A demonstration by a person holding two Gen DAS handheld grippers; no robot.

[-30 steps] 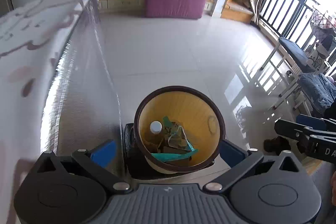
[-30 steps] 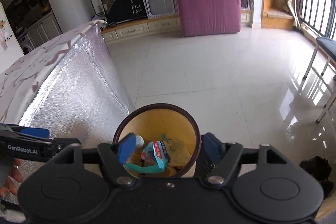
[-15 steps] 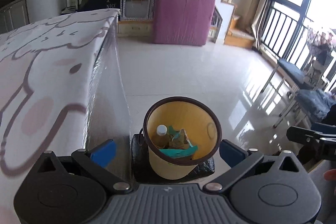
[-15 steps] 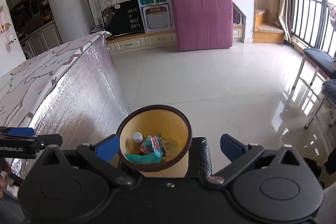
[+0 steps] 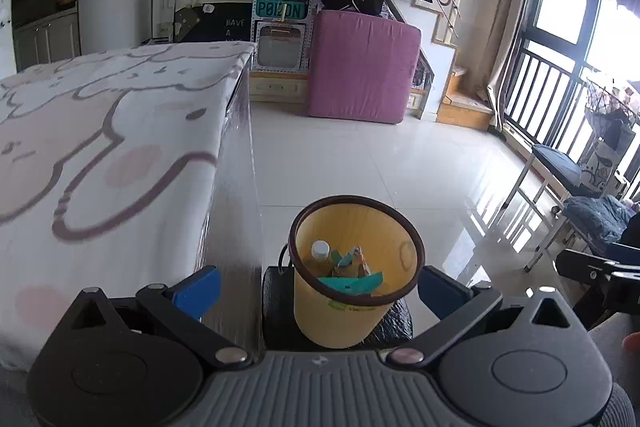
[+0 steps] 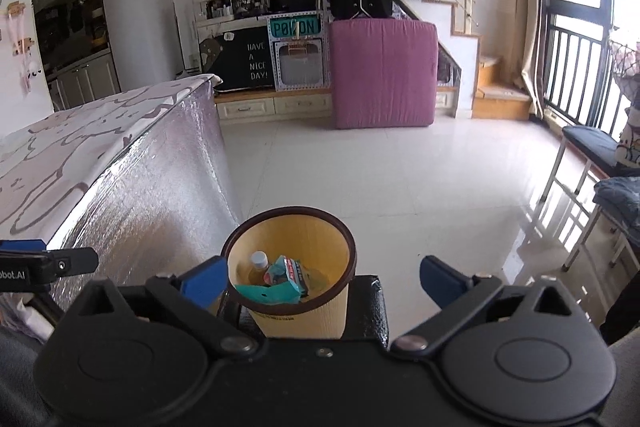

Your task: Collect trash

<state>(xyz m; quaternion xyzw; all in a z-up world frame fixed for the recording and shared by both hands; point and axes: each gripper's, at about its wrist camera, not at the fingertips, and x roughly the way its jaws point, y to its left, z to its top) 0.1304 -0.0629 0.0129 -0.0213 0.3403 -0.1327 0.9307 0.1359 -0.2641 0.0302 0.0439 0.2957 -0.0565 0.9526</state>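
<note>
A yellow trash bin (image 5: 340, 323) with a brown rim stands on a black block (image 5: 276, 291) on the floor, beside the table. Inside it lie a white-capped bottle (image 5: 320, 250), a teal wrapper (image 5: 352, 283) and a red-printed packet (image 6: 294, 269). My left gripper (image 5: 318, 287) is open and holds nothing, set back above the bin. My right gripper (image 6: 322, 281) is open wide, also with nothing between its fingers; the bin (image 6: 304, 323) shows below it. Each gripper appears at the edge of the other's view: the right one (image 5: 592, 267), the left one (image 6: 40, 267).
A table (image 5: 100, 147) with a cartoon-print cloth and a silver foil side (image 6: 152, 195) stands left of the bin. A pink mattress (image 5: 362, 67) leans at the far wall by a staircase. Chairs (image 5: 560, 163) line the windowed right side. White tiled floor lies between.
Both grippers have drawn back and tipped upward, so the bin looks smaller and more of the room shows. The right gripper's jaws have spread wider than a second ago.
</note>
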